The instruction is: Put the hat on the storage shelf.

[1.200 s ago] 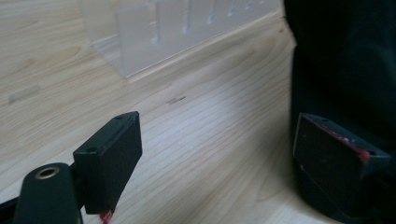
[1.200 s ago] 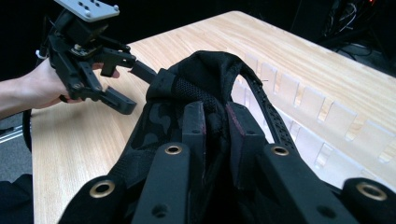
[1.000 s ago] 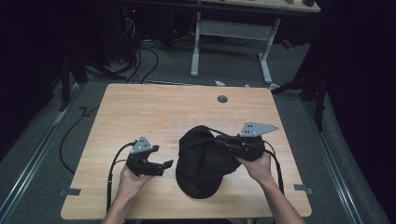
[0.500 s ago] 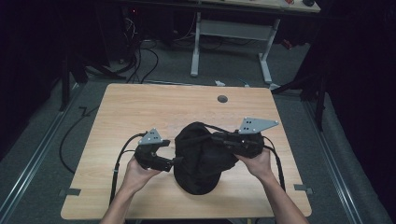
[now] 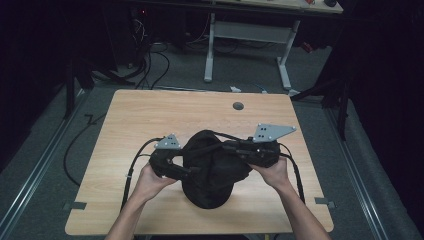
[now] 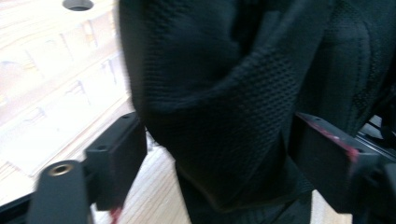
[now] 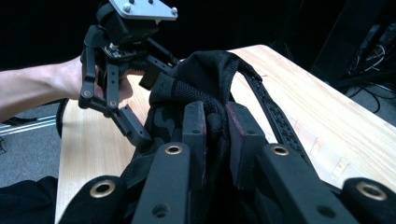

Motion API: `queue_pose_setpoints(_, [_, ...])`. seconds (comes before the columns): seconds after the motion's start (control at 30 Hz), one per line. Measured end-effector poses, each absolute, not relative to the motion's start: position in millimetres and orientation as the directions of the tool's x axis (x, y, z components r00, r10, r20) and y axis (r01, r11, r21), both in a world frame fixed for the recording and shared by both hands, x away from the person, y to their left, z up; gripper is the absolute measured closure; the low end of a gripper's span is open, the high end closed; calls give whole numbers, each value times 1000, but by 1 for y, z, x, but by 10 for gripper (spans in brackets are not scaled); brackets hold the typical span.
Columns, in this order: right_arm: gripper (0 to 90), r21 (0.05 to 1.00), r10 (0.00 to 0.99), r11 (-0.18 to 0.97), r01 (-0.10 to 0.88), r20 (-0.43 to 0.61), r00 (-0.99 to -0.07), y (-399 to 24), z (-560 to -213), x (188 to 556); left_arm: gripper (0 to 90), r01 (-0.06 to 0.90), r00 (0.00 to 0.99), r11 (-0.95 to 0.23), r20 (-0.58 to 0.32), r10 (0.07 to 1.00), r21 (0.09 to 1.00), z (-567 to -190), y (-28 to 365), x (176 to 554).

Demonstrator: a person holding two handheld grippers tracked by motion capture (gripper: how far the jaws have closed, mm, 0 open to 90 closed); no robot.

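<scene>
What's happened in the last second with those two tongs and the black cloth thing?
The left tongs moved right across the wooden table to the black mesh fabric cap; their jaws have just been closing, with a fold of fabric between them, not yet pinched. The right tongs stayed shut on the cap, hardly moving.

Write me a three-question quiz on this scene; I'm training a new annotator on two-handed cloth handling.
1. True or false: the right gripper is shut on the black garment.
2. What lies between the jaws of the left gripper? A) a cable B) black mesh fabric C) nothing
3. What round feature marks the far part of the wooden table?

Key: 1 true. 2 B; the jaws have just been closing around it, pads not yet pressing. 3 a small hole.
</scene>
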State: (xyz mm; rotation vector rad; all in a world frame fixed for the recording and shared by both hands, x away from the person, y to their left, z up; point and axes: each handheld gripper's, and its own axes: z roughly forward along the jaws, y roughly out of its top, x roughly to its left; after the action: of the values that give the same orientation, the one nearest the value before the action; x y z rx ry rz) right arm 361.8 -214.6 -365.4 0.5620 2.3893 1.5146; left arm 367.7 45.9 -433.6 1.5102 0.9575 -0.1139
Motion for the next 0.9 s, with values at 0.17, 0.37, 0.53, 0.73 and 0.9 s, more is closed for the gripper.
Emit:
queue_pose_setpoints(0.17, [788,907,457,383,175,-22,-889,-213,-363,365,314,625,659,97,-590,466,774,-434,44,365])
queue_pose_setpoints(0.37, [788,910,476,374,177,-25,-879,-212,-364,371,425,636,668,69,-592,451,769,-433,44,361])
queue_pose_setpoints(0.53, [788,913,485,367,177,-25,-874,-211,-365,372,486,638,677,41,-585,446,769,-433,45,358])
queue_pose_setpoints(0.73, [788,916,498,361,172,-33,-867,-209,-364,372,575,634,698,3,-574,428,773,-432,43,351])
queue_pose_setpoints(0.9, [786,918,498,359,170,-35,-867,-208,-364,372,621,628,705,-6,-566,428,778,-431,43,344])
